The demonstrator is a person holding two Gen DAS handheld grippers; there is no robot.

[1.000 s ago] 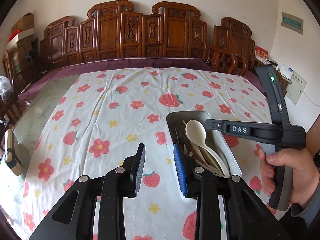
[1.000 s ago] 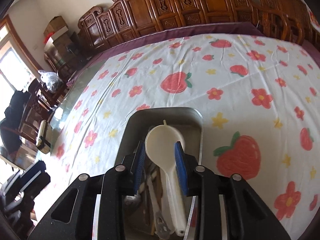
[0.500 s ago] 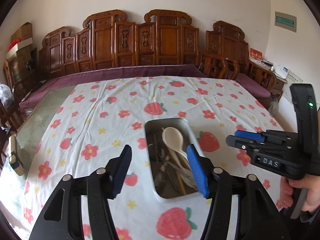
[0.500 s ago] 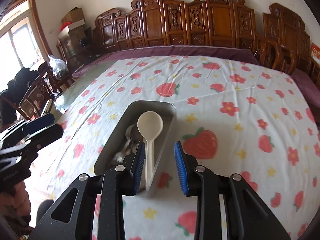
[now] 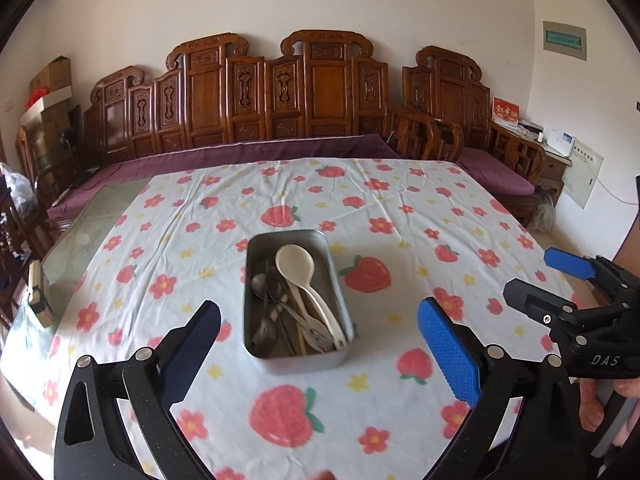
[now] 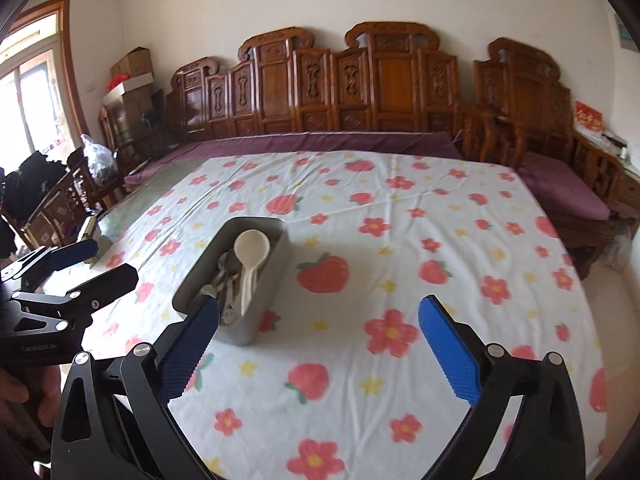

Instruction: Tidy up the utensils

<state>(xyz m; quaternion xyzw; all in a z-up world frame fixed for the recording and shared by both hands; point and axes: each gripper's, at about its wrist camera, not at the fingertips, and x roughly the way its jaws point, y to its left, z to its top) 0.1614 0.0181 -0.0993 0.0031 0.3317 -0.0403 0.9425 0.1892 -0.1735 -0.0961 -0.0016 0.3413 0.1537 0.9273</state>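
Note:
A grey metal tin (image 5: 297, 360) stands on the strawberry-print cloth in the middle of the table. In it lie a white plastic spoon (image 5: 296, 264) and several metal utensils (image 5: 272, 304). My left gripper (image 5: 320, 312) hovers short of the tin, its jaws opening wide with nothing between the pads. The right wrist view has the tin (image 6: 260, 308) ahead on the left and the white spoon (image 6: 252, 246) on top. My right gripper (image 6: 320, 308) hangs over bare cloth to the tin's right, jaws opening and empty. Each gripper also appears in the other's view: right gripper (image 5: 534, 274), left gripper (image 6: 110, 260).
The flowered tablecloth (image 5: 400, 208) covers most of a glass-topped table, with bare glass (image 5: 92, 220) at the left. A small dark object (image 5: 36, 296) sits on the left table edge. A carved wooden bench (image 5: 312, 92) runs behind. A person's hand (image 5: 596, 408) holds the right gripper's handle.
Both grippers drew back and upward from the tin and their jaws spread wide. The white spoon, between the right jaws a second ago, now lies in the tin.

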